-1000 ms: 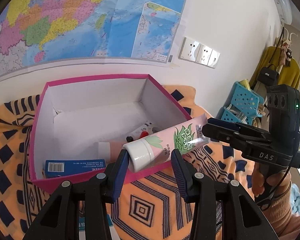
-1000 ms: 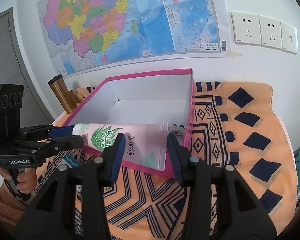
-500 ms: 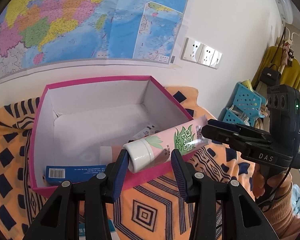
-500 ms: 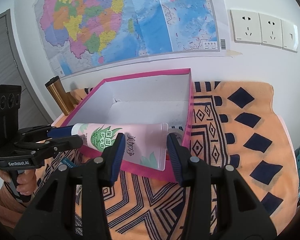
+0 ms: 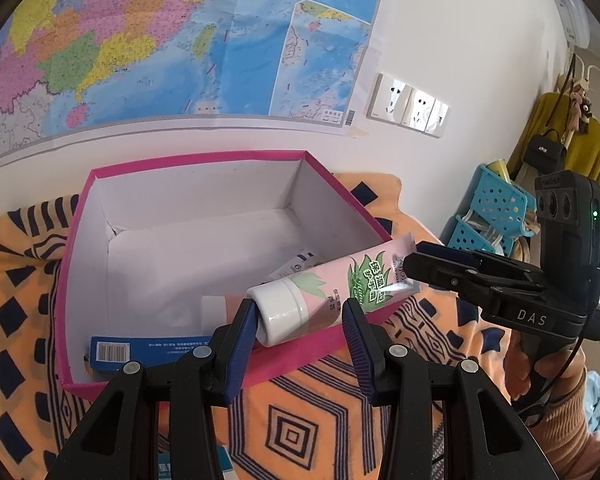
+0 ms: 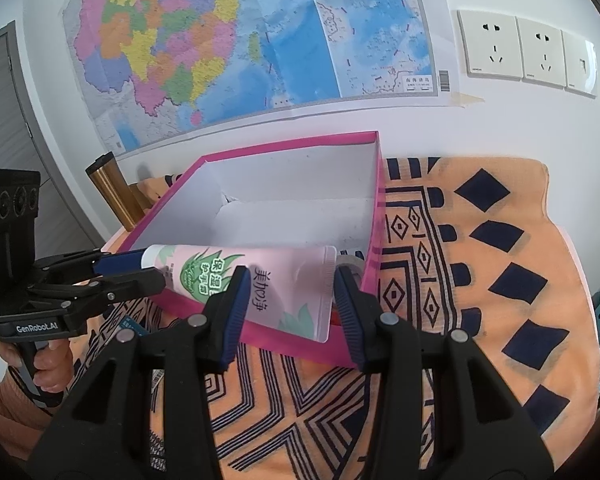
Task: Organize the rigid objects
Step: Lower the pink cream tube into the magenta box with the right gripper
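We hold the pink tube over the box's near right corner — left gripper clamping its cap, right gripper its flat tail. We'd best lower both ends level, then release together.

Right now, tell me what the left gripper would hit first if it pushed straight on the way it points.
The left gripper is shut on the white-capped end of the pink hand-cream tube, so that goes with it. Beyond, it would probably meet the near wall of the pink cardboard box; depth is hard to judge.
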`<control>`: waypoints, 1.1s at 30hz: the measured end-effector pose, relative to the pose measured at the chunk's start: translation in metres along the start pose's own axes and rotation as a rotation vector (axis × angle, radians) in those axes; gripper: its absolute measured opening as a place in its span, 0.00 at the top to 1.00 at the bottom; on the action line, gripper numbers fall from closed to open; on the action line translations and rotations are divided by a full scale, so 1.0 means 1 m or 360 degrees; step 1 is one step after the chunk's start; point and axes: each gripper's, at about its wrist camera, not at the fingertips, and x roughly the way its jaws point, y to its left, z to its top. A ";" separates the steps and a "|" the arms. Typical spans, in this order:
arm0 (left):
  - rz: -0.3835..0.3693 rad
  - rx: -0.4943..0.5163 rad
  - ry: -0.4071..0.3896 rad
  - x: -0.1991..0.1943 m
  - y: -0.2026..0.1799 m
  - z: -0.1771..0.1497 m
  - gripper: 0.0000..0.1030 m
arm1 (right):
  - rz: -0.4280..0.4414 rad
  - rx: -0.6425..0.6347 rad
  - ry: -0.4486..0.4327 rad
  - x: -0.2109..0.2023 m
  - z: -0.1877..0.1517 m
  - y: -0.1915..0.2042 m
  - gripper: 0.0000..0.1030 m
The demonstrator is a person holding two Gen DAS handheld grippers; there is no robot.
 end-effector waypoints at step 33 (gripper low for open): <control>0.0038 -0.0083 0.0128 0.034 0.016 0.003 0.58 | -0.0121 -0.0012 0.0078 0.029 0.004 0.000 0.54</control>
